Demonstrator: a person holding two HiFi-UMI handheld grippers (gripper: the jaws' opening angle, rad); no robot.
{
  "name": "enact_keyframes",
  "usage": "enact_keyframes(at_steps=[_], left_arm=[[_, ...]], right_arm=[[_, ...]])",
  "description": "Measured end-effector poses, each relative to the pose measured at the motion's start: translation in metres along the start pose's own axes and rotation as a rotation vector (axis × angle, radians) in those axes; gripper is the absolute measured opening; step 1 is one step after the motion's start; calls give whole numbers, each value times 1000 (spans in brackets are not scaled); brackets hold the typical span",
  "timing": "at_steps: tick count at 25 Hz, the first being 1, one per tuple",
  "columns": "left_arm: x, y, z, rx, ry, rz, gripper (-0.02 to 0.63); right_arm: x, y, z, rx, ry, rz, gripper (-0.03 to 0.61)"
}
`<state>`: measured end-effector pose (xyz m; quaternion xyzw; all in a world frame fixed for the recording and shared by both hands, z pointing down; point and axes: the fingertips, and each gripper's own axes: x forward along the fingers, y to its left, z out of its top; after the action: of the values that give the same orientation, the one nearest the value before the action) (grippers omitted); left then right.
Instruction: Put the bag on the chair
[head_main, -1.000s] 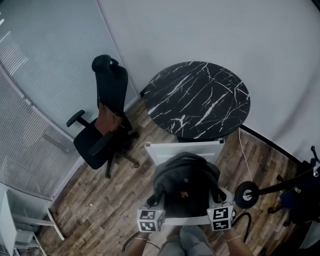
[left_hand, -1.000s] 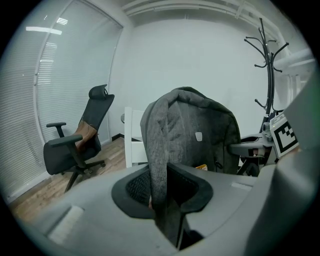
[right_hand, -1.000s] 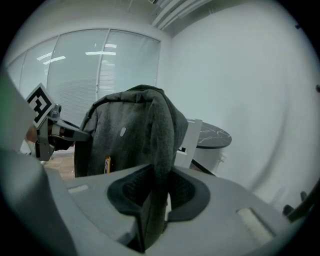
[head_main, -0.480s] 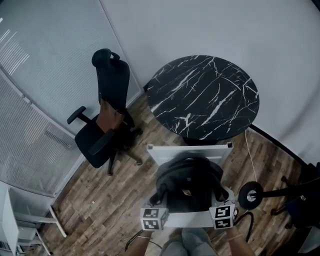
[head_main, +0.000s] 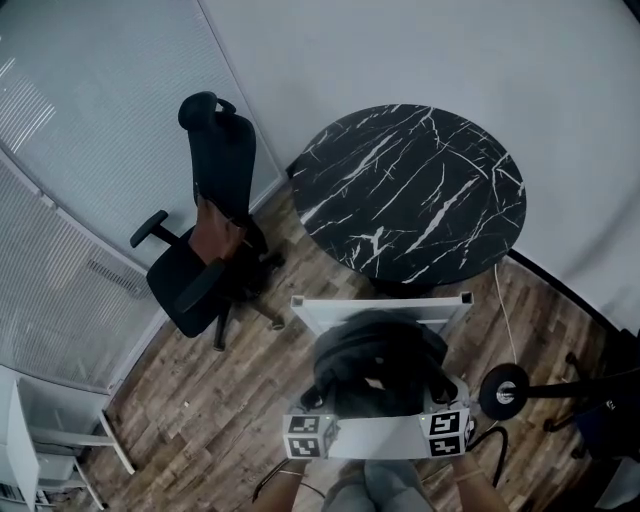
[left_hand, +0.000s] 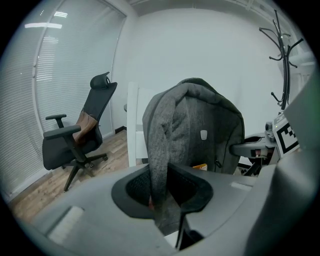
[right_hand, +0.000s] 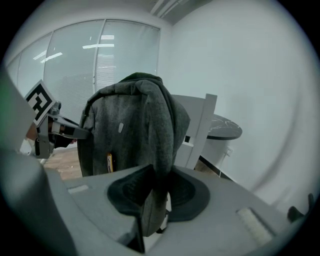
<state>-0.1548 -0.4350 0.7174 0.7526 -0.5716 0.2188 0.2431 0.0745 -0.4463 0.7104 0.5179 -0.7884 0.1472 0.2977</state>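
Observation:
A grey backpack (head_main: 378, 362) stands upright over the seat of a white chair (head_main: 382, 307), just in front of its backrest. My left gripper (head_main: 318, 408) is shut on the bag's left shoulder strap (left_hand: 160, 165), which runs down between its jaws. My right gripper (head_main: 440, 402) is shut on the other strap (right_hand: 162, 145). The left gripper view shows the bag (left_hand: 205, 130) with the white chair's backrest (left_hand: 134, 125) behind it. The same bag (right_hand: 127, 127) and backrest (right_hand: 201, 130) fill the right gripper view. Whether the bag's bottom rests on the seat is hidden.
A round black marble table (head_main: 410, 190) stands right behind the white chair. A black office chair (head_main: 205, 250) is to the left, by the glass wall with blinds. A floor stand with a round base (head_main: 500, 390) is at the right. A coat rack (left_hand: 282, 55) stands beyond.
The head view has drifted a little, so the table and chairs sit slightly differently in the frame. Both grippers keep their hold on the straps, and the bag stays over the white chair.

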Motion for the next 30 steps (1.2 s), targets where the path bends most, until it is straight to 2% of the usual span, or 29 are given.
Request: enact_keyframes(at_steps=[17,23,30], left_arm=[[27,18,1,-17,12,9,95],[29,21,0,-19,33,16,132],[22,17,-12,-41,82,-10,198]], right_arm=[[26,-5,1,40,-8,-2,100],[30,-9,1,97,2,15,132],[20,-13,3,133,8,14,133]])
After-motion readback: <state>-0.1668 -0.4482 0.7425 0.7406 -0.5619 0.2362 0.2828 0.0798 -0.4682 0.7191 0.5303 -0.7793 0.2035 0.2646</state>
